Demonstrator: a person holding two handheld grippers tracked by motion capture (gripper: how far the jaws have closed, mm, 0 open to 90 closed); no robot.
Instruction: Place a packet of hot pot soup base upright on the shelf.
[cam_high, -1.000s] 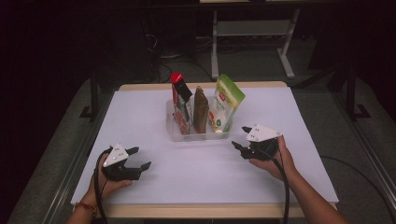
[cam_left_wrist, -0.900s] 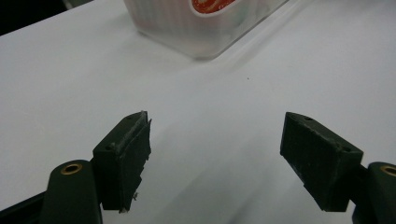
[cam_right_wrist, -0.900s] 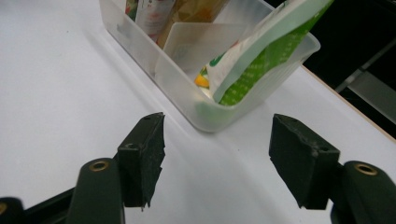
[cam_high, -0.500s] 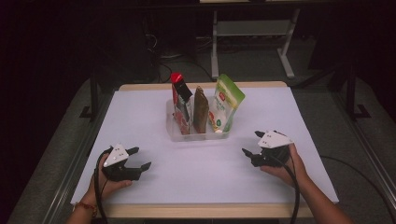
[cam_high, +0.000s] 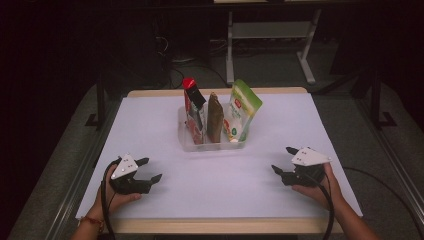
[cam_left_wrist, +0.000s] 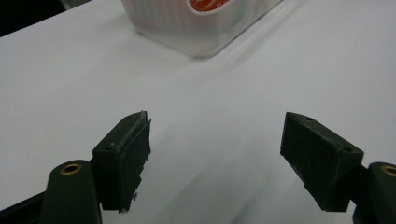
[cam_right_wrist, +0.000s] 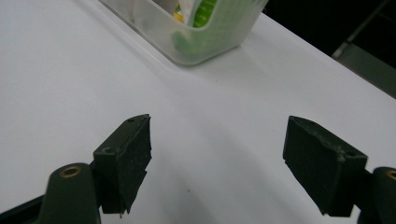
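**Both grippers released, tub of pouches at the far middle**

Your left gripper (cam_high: 150, 170) rests near the left near corner of the table (cam_high: 150, 125), jaws spread wide with nothing between them; in the left gripper view only bare white table lies between the pads. Your right gripper (cam_high: 283, 162) sits near the right near edge, its jaws also wide apart and empty. They have just been opening, and nothing is between them.

The clear tub (cam_high: 212, 144) stands at the middle of the table, toward the far side, well apart from both grippers. Three pouches stand upright in it, side by side: a red-topped pouch (cam_high: 193, 107) on the left, a brown pouch (cam_high: 215, 117) in the middle, and a green pouch (cam_high: 241, 111) on the right, leaning a little to the right.

In the right gripper view the tub's corner shows ahead of your jaws, with green packaging visible through the wall. In the left gripper view the tub shows ahead with a red label behind the wall.
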